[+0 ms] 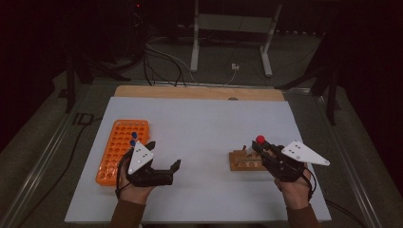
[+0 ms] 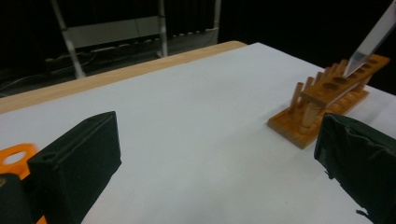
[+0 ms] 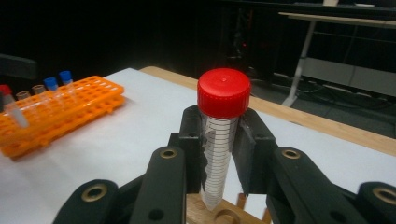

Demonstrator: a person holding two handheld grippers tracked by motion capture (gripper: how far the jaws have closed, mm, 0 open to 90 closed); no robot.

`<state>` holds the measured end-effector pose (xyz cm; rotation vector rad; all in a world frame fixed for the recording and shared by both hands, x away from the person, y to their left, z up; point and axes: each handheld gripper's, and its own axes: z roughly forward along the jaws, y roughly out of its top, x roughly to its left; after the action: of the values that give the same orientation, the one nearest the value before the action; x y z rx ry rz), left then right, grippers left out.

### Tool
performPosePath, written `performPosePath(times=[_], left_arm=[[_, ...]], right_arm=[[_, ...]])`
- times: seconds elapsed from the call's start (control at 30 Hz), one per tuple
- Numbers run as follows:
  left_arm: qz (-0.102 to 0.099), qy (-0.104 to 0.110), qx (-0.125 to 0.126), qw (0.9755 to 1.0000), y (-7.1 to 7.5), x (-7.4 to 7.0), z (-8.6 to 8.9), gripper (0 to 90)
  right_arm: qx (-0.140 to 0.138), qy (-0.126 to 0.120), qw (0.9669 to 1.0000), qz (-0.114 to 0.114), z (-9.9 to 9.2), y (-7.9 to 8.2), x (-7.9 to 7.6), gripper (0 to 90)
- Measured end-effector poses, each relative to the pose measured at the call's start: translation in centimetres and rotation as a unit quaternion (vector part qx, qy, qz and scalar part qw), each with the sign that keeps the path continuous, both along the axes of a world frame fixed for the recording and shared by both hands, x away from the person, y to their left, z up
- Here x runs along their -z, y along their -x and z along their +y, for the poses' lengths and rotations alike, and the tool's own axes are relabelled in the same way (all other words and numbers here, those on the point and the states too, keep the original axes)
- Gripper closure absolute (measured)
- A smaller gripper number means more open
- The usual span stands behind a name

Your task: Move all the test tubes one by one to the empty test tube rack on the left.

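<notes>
Between your right gripper's (image 3: 223, 154) jaws sat a red-capped tube (image 3: 219, 140), clamped upright, its tip just above the wooden rack (image 1: 244, 160); the rack's holes were mostly hidden behind the jaws. Your left gripper (image 1: 164, 172) hung wide and empty beside the orange rack (image 1: 116, 152), which held blue-capped tubes (image 3: 58, 84), one red-capped; others were too dim to count.

No legible text on anything.
</notes>
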<state>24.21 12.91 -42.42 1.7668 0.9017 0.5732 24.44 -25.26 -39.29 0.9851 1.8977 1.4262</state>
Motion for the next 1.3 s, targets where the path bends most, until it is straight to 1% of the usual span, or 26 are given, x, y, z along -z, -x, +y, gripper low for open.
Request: performPosePath(times=[0.1,0.27,0.33,0.5,0.57,0.67,0.77,0.8,0.87,0.9,0.93,1.07,1.1,1.17,1.2,1.23,1.3], left_arm=[[0.001,0.000,0.011,0.9999,-0.2,0.0,-0.9,1.3],[0.005,0.004,0.033,0.9994,-0.4,0.2,-2.5,1.3],[0.006,0.003,0.041,0.9991,-0.4,0.4,-3.2,1.3],[0.009,0.003,0.062,0.9980,-0.6,0.6,-4.8,1.4],[0.012,0.003,0.070,0.9975,-0.8,0.8,-5.5,1.7],[0.015,0.006,0.080,0.9967,-1.0,1.0,-6.3,3.8],[0.015,0.000,0.094,0.9954,-1.1,1.2,-7.2,6.4],[0.012,-0.003,0.099,0.9950,-1.0,1.3,-7.5,7.8],[0.003,-0.007,0.107,0.9942,-0.8,1.3,-8.2,14.2],[0.003,-0.009,0.111,0.9938,-0.7,1.4,-8.6,17.7],[0.002,-0.012,0.115,0.9932,-0.7,1.4,-8.9,18.1],[0.000,-0.026,0.132,0.9909,-0.6,1.7,-10.5,29.0],[0.000,-0.029,0.139,0.9899,-0.6,1.7,-10.8,33.2],[-0.002,-0.029,0.156,0.9874,-0.5,1.7,-11.3,45.2],[-0.005,-0.033,0.161,0.9865,-0.4,1.7,-11.5,50.9],[-0.009,-0.036,0.164,0.9858,-0.3,1.7,-11.6,56.9],[-0.011,-0.033,0.168,0.9851,-0.3,1.7,-11.7,63.8]], right_arm=[[-0.013,-0.003,0.9999,0.003,0.5,0.1,0.1,74.8],[-0.030,0.003,0.9995,0.005,1.6,0.3,0.3,74.8],[-0.036,0.005,0.9993,0.006,2.1,0.3,0.4,74.8],[-0.053,0.003,0.9985,0.012,3.1,0.5,0.7,74.8],[-0.060,0.006,0.9981,0.011,3.5,0.5,0.7,74.8],[-0.067,0.009,0.9976,0.014,3.9,0.6,0.9,74.8],[-0.076,0.007,0.9969,0.018,4.4,0.7,1.0,74.8],[-0.079,0.008,0.9967,0.019,4.6,0.7,1.1,74.8],[-0.084,0.010,0.9962,0.022,5.0,0.7,1.2,74.8],[-0.088,0.012,0.9959,0.022,5.1,0.8,1.3,74.8],[-0.090,0.013,0.9956,0.022,5.3,0.8,1.4,74.8],[-0.098,0.011,0.9947,0.028,5.7,0.8,1.6,74.7],[-0.102,0.010,0.9942,0.031,5.8,0.8,1.6,74.7],[-0.108,0.007,0.9936,0.034,6.0,0.8,1.7,74.7],[-0.110,0.009,0.9933,0.034,6.1,0.8,1.8,74.7],[-0.112,0.009,0.9931,0.035,6.2,0.9,1.8,74.7],[-0.115,0.010,0.9927,0.034,6.2,0.9,1.8,74.7]])
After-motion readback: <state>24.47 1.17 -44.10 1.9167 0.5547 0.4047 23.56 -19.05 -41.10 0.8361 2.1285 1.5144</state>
